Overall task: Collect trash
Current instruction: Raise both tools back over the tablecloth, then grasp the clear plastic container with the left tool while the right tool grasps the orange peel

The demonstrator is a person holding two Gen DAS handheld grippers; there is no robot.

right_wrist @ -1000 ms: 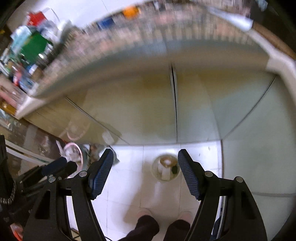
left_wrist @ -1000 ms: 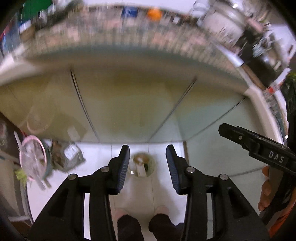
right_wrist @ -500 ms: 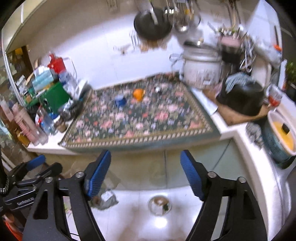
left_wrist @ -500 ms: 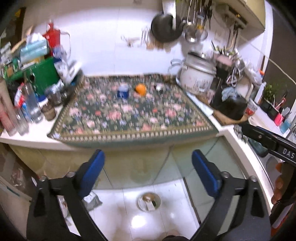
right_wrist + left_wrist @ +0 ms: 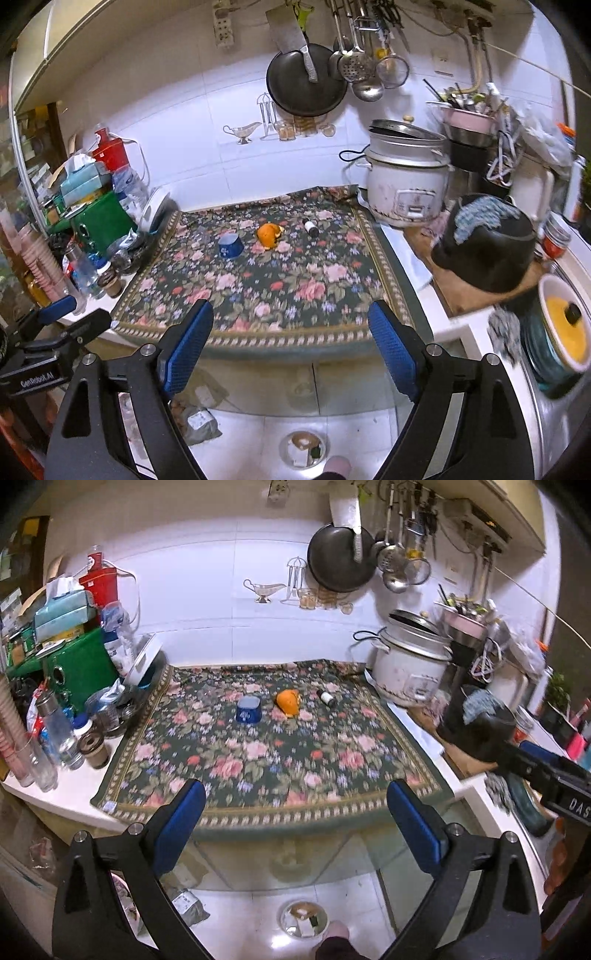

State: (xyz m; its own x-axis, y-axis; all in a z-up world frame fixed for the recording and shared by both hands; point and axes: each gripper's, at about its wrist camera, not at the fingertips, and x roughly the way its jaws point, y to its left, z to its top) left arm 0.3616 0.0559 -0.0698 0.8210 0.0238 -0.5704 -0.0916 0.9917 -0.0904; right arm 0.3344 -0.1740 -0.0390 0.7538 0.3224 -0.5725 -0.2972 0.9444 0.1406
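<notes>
On the side of the right gripper (image 5: pixel 554 786), where it juts into the left wrist view, white letters read "DAS", the rest cut off by the picture's edge; in the right wrist view the left gripper (image 5: pixel 55 332) carries the label "GenRobot.AI". The small blue tub (image 5: pixel 248 709) on the floral cloth (image 5: pixel 280 753) bears white print too small to read. Both tools stand with their blue-padded fingers wide apart and nothing between them: the left gripper (image 5: pixel 295 825) and the right gripper (image 5: pixel 291 339) each hover over the near hem of the cloth, in front of the counter. The trash lies well beyond the fingertips, toward the back of the cloth: one orange peel (image 5: pixel 288 702) in the middle, the one blue tub just to its left, and one small dark bottle with a white cap (image 5: pixel 327 698) lying on its side to its right, the three apart from one another in a loose row. Down on the white floor tiles, below and between each pair of fingers, sits one round bin (image 5: pixel 303 448) with scraps inside; what they are is hard to make out. One white rice cooker (image 5: pixel 404 184) stands at the right end of the cloth, one black wok (image 5: pixel 306 81) hangs on the tiled wall, and one green box (image 5: pixel 79 666) stands among bottles at the left.
</notes>
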